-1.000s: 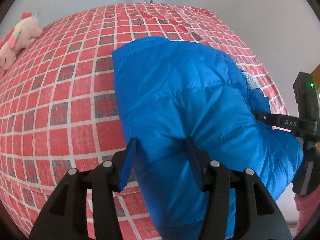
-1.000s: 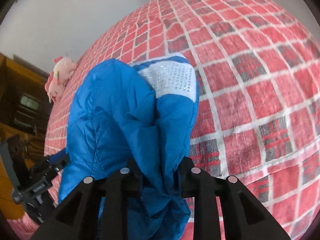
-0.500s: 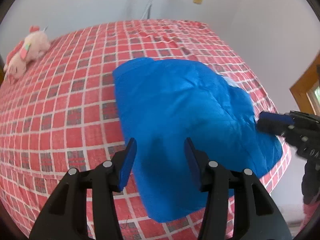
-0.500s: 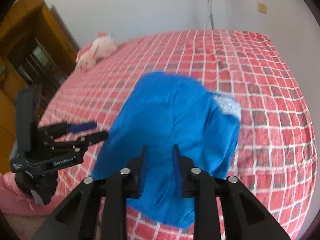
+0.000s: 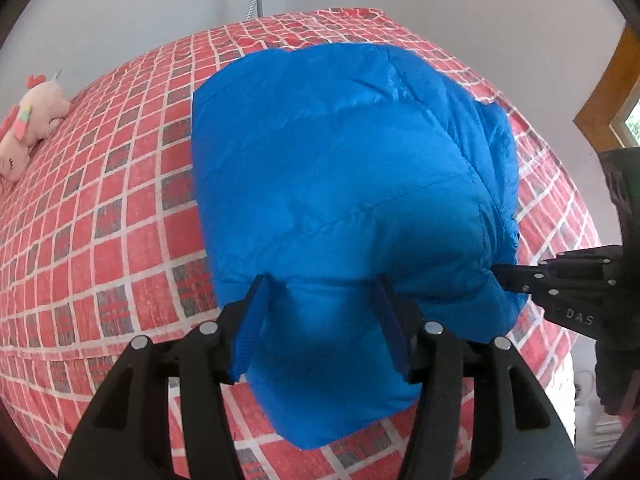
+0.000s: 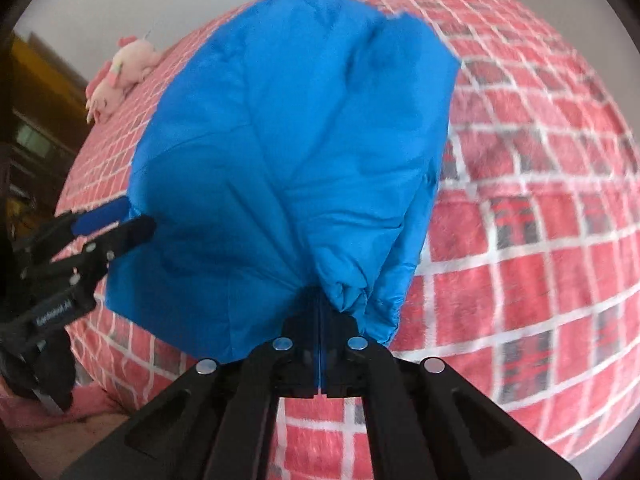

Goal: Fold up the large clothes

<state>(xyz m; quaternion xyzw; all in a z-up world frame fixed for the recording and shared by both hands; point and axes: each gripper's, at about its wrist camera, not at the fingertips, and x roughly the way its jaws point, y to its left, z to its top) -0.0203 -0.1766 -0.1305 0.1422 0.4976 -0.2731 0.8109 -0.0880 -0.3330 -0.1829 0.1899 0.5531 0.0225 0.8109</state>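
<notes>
Red checked bedding (image 5: pixel 120 220) fills the left wrist view, and on it lies the puffy blue jacket (image 5: pixel 340 168), folded into a thick bundle whose long side runs from near to far; the left gripper (image 5: pixel 320 320) is opening with the near end of the bundle between its pads. From the right wrist view, the right gripper (image 6: pixel 320 312) is pinched tight on a bunched corner, and only here is a dark wooden cabinet (image 6: pixel 32 100) seen, while a pink plush toy (image 6: pixel 120 68) lies far off.

Puffy blue jacket (image 5: pixel 340 184), folded on bed
</notes>
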